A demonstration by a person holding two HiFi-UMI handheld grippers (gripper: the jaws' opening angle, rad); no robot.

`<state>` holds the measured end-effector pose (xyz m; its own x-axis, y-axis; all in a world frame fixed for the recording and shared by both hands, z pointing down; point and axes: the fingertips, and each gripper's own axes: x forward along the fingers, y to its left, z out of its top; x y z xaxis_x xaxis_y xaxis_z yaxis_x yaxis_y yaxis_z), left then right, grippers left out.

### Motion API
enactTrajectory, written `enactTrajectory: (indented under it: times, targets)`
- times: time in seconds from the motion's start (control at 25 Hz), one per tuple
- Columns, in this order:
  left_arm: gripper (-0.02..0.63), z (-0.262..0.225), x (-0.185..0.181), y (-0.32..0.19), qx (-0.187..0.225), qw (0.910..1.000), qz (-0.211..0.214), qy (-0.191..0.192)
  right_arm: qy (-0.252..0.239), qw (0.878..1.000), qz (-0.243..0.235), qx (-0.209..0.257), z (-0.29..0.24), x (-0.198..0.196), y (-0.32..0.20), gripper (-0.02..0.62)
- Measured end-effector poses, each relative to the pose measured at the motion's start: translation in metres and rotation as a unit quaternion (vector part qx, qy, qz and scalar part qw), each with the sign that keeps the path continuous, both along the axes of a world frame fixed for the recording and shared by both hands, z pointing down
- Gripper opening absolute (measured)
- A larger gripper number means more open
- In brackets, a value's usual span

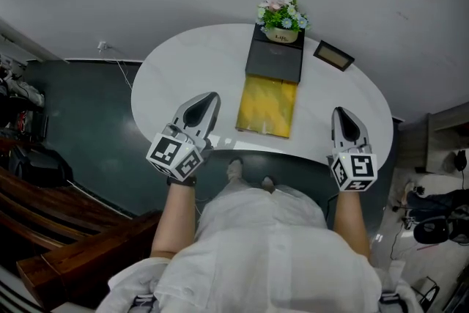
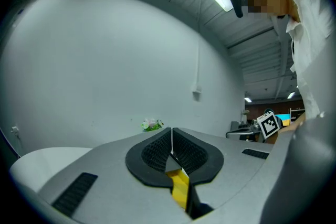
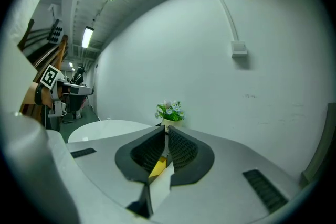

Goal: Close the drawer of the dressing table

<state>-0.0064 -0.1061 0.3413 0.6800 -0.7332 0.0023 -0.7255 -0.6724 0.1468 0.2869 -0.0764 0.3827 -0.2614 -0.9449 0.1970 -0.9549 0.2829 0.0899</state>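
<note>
Left gripper [image 1: 209, 99] and right gripper [image 1: 341, 115] are held shut and empty, flanking the open yellow drawer [image 1: 267, 108] on the worktop [image 1: 168, 77]

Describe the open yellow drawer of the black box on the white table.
The rectangular yellow drawer stands pulled out of the black box toward the person, flat over the oval white table. Its glossy inside reflects light and looks empty. A flower pot tops the box. The left gripper and right gripper hang short of it, not touching.
</note>
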Motion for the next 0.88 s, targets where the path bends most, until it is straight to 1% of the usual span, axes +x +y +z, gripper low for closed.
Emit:
enactTrajectory:
  times: [0.24,0.44,0.56,0.68,0.88]
  targets:
    - [0.018,0.007,-0.011,-0.016,-0.009,0.9999,0.010,0.001,0.001,1.000,-0.007,-0.008,0.004,-0.023,-0.017,0.011]
    - [0.018,0.016,-0.016,-0.026,-0.016,0.9997,0.016,-0.001,0.011,0.999,-0.028,-0.023,0.015,-0.045,-0.025,0.011]
    - [0.018,0.023,-0.017,-0.032,-0.022,0.9995,0.021,-0.002,0.024,0.997,-0.054,-0.041,0.026,-0.062,-0.031,0.018]
    - [0.018,0.032,-0.015,-0.036,-0.031,0.9991,0.028,-0.002,0.042,0.993,-0.088,-0.061,0.039,-0.081,-0.036,0.058]
    - [0.018,0.042,-0.009,-0.038,-0.043,0.9983,0.039,-0.002,0.077,0.981,-0.149,-0.101,0.064,-0.111,-0.041,0.074]
